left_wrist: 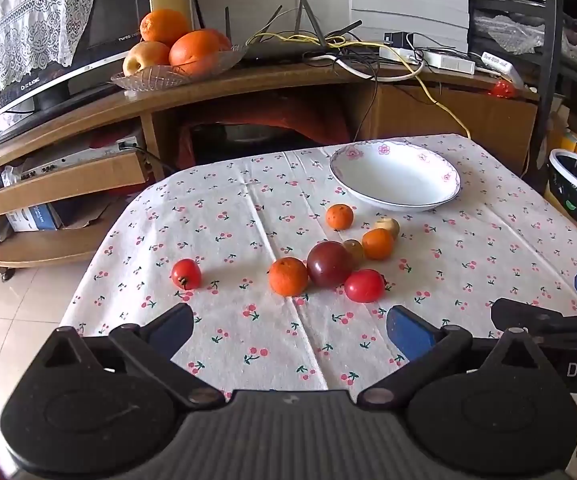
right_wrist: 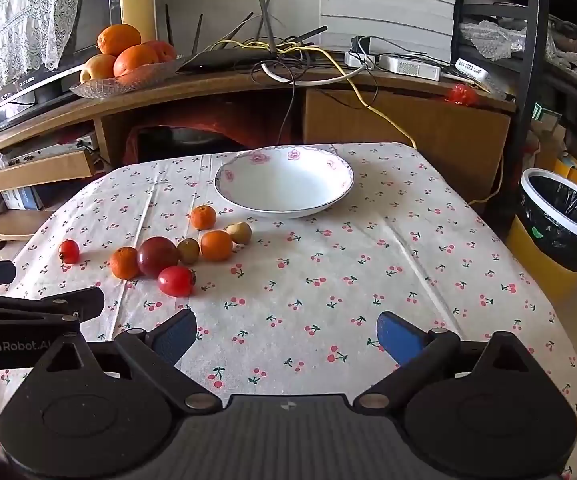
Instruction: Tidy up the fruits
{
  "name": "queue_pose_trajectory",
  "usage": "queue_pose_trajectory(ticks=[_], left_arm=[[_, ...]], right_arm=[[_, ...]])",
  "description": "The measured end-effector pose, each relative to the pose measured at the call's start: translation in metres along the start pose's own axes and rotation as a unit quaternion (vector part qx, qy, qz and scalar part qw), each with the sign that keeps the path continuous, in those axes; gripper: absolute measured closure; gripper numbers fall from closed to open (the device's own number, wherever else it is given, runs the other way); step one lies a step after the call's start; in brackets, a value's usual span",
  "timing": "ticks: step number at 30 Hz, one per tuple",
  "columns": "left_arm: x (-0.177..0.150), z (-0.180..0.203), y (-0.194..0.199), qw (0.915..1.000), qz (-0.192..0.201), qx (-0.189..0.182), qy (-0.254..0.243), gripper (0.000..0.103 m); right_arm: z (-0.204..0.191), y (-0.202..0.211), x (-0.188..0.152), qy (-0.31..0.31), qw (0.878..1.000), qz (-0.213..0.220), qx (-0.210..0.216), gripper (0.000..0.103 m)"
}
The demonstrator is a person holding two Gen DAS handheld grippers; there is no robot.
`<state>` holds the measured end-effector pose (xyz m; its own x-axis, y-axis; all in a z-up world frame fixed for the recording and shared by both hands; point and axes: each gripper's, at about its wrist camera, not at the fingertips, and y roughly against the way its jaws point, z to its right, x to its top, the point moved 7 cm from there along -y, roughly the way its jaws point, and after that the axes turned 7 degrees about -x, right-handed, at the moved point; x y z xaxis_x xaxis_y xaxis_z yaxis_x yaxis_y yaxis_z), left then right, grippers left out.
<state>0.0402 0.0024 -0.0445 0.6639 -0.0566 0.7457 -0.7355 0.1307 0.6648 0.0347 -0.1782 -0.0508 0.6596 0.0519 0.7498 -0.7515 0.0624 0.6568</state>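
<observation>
I am holding my left gripper (left_wrist: 288, 332) and right gripper (right_wrist: 286, 334) low over the cherry-print tablecloth (right_wrist: 328, 272), side by side; both are gaping wide, gripping nothing; the smooth round fruits (left_wrist: 330, 264) are clustering ahead, just before the glossy white bowl (left_wrist: 396, 176).

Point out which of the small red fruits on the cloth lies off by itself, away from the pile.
The red fruit at the far left of the tablecloth. It lies alone, touching nothing, while the other red one sits against the dark purple fruit in the cluster.
</observation>
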Motion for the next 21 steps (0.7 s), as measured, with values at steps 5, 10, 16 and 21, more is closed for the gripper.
queue_pose_trajectory(ticks=[5, 10, 16, 21], left_arm=[[-0.0005, 0.0010, -0.0014, 1.0000, -0.001, 0.002, -0.002, 0.000], [-0.0016, 0.0014, -0.0043, 1.0000, -0.005, 0.002, -0.004, 0.000], [-0.0021, 0.0007, -0.0050, 1.0000, -0.006, 0.002, -0.005, 0.000], [-0.0041, 0.0017, -0.0053, 0.9999, -0.004, 0.006, -0.010, 0.000]], right_arm=[[0.0006, -0.0027, -0.0013, -0.003, 1.000, -0.003, 0.003, 0.011], [-0.0001, -0.0046, -0.0033, -0.004, 1.000, -0.006, 0.004, 0.012], [-0.0013, -0.0048, -0.0040, -0.005, 1.000, -0.009, 0.007, 0.012], [-0.0025, -0.0053, -0.0054, -0.003, 1.000, -0.010, 0.008, 0.013]])
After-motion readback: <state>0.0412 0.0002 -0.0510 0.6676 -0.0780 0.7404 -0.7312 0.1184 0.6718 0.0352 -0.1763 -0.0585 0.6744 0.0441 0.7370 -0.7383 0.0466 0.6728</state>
